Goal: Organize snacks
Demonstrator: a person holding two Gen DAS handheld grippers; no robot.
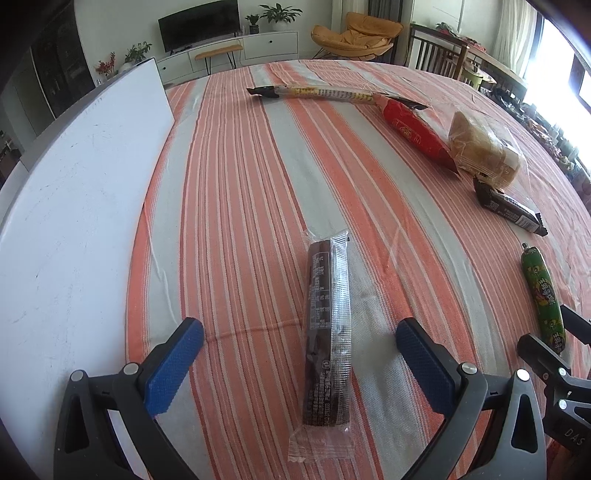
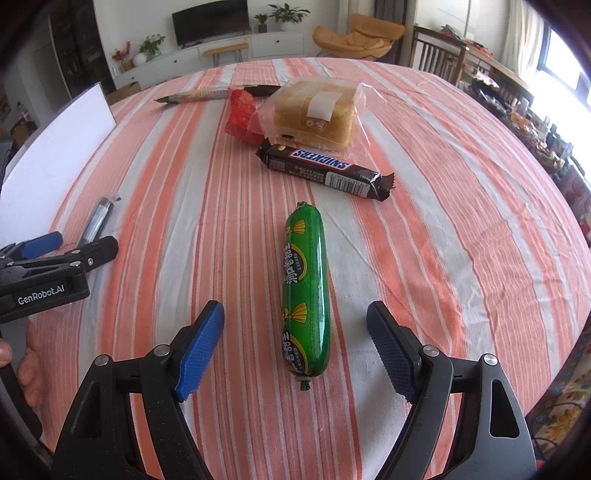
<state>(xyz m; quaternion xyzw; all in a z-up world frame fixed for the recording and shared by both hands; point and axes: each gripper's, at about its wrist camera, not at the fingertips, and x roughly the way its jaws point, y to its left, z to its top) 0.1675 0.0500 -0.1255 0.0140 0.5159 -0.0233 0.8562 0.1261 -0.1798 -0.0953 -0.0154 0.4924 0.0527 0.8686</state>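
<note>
Six wrapped snacks lie on a worktop [image 1: 236, 192] covered by an orange, white and grey striped cloth. Nearest the left gripper [image 1: 299, 345] is a dark chocolate bar in a clear wrapper [image 1: 327, 332], lying lengthwise between the gripper's blue pads; the jaws stand wide apart and neither pad touches the wrapper. Nearest the right gripper [image 2: 295, 339] is a green sausage [image 2: 306, 291], glossy, printed with yellow motifs and crimped at both ends. It also lies lengthwise between spread jaws, with cloth visible on either side, so this gripper is likewise open and holds nothing.

Beyond the sausage lies a Snickers bar [image 2: 325, 171] in a brown wrapper, set crosswise and clear of the sausage. Just behind it sits a golden loaf cake in a clear bag [image 2: 314, 114] bearing a white label; the bag's edge meets the Snickers bar. To the left of the cake a red packet [image 2: 240, 116] lies against the bag. Farthest off is a long thin stick snack [image 1: 317, 92] with dark ends, its far tip near the red packet.

A white board [image 1: 74, 206] lies along the left edge of the worktop, beside the chocolate bar. In the right wrist view the left gripper appears at the far left, with a hand [image 2: 31, 354] below it. Nothing lies between either gripper and its nearest snack. In the background stand a television [image 1: 199, 22], potted plants and an orange chair [image 1: 354, 35].
</note>
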